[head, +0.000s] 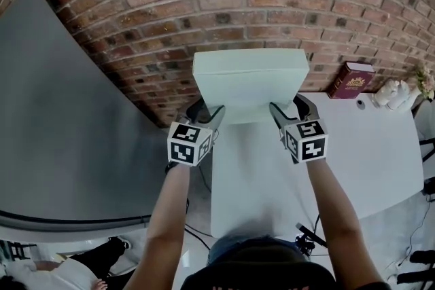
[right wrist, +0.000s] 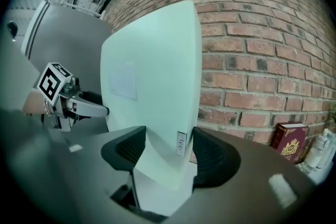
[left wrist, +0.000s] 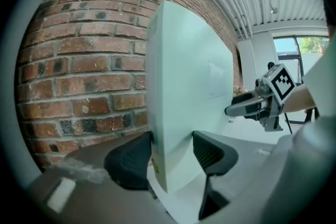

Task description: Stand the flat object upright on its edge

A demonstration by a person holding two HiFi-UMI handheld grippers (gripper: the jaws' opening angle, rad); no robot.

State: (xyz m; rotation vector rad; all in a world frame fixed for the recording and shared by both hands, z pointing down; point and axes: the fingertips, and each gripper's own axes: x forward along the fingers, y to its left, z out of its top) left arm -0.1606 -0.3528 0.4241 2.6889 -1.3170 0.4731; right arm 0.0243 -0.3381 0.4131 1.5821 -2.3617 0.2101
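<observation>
A flat white box (head: 248, 81) stands upright on its long edge near the far end of the white table (head: 367, 146), its broad face towards me. My left gripper (head: 207, 111) holds its lower left corner and my right gripper (head: 289, 109) its lower right corner. In the left gripper view the box (left wrist: 184, 86) sits between the black pads of the left gripper (left wrist: 170, 152), which press both faces. The right gripper view shows the box (right wrist: 157, 86) clamped the same way in the right gripper (right wrist: 168, 152), with a small label on its narrow side.
A brick wall (head: 204, 3) rises just behind the box. A dark red book (head: 351, 80) and a white object (head: 397, 93) stand at the table's far right. A grey panel (head: 61, 112) runs along the left. A person's shoe shows at the bottom left.
</observation>
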